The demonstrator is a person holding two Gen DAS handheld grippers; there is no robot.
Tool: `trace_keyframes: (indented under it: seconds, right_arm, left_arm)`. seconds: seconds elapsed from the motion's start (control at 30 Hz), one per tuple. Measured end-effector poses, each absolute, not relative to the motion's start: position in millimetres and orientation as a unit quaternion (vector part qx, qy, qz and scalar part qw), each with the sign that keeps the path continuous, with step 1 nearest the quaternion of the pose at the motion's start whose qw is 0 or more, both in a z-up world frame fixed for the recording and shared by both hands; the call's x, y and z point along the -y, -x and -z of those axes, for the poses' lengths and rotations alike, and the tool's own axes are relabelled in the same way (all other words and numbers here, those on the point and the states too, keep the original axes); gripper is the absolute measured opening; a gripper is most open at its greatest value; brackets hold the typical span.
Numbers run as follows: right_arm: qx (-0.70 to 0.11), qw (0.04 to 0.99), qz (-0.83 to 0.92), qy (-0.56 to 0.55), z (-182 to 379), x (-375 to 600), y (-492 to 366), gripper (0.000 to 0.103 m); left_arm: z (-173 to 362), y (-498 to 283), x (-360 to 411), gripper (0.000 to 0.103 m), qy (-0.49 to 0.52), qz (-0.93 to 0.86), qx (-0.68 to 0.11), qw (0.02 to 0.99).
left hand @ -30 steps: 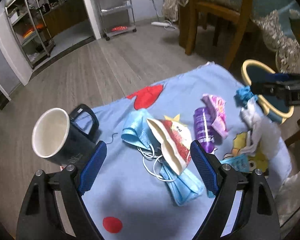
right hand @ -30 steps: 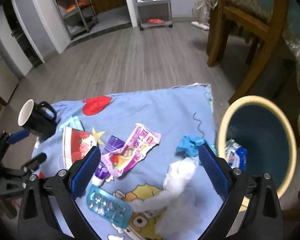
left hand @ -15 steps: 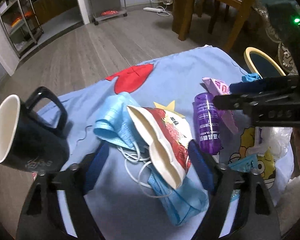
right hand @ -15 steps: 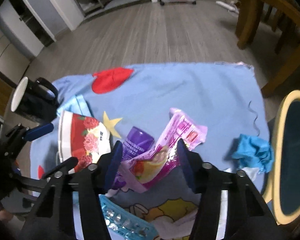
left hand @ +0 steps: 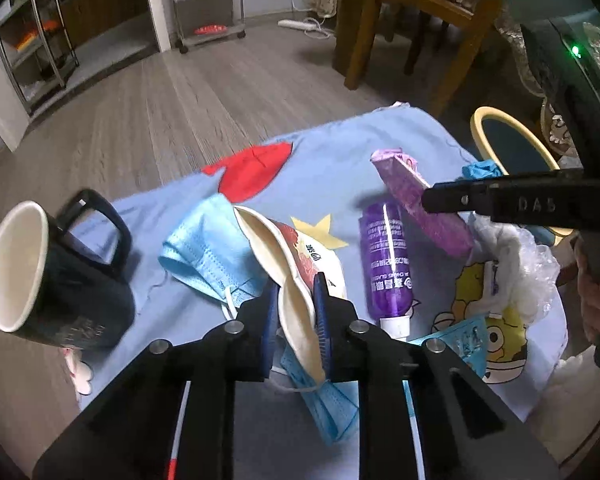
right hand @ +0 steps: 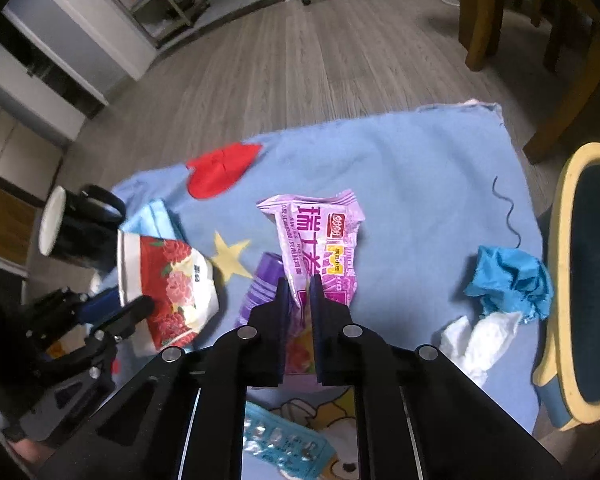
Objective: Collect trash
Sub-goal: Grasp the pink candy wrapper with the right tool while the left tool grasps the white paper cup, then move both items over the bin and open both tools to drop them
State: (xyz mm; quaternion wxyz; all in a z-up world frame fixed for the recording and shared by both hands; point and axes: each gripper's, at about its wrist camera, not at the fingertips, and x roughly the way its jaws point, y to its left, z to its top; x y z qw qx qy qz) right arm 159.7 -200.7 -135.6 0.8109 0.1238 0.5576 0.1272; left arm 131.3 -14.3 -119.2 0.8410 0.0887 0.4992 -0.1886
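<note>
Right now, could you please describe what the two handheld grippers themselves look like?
Both the left gripper and the right gripper are matte black frames with silver bolts, angular linkage arms and two blue-padded fingers. Raised letters "DAS" mark the right gripper's side.

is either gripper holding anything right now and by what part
Left gripper is closing on the crushed paper cup's rim. Right gripper pinches the pink snack wrapper's near end.

The right claw (left hand: 428,200) body at the right of the left wrist view carries embossed letters "DAS". The pink snack wrapper (right hand: 320,248) bears large Chinese characters, one reading "瑞", and small Latin print "SWISS ROLL". Print on the purple tube (left hand: 384,264) is not legible.
</note>
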Motion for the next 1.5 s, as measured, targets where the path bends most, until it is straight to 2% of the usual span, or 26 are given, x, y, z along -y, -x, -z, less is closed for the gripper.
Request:
trace_keyframes:
  seconds: [0.53,0.83,1.0,1.2,1.5]
  right_arm:
    - [-0.477,0.861,-0.142,-0.103,29,240,-108,0.012]
    - [-0.413,0.901,-0.11,-0.075,-14,307,-75,0.012]
    - [-0.398,0.91,-0.059,-0.1,-4,365,-68,0.012]
    - [-0.418,0.892,0.0,-0.17,39,430,-79,0.012]
    - [-0.448,0.857,0.034,-0.252,98,479,-74,0.012]
  left_arm:
    - [38,-95,28,0.016,-0.122,0.175,-0.421,0.881]
    - [1,-71,85,0.016,-0.147,0.23,-0.38,0.884]
    - [-6,-68,130,0.016,-0.155,0.273,-0.372,0.873]
    - [-1,-72,179,0.016,-0.16,0.313,-0.38,0.855]
    - [30,-89,237,0.016,-0.181,0.342,-0.404,0.829]
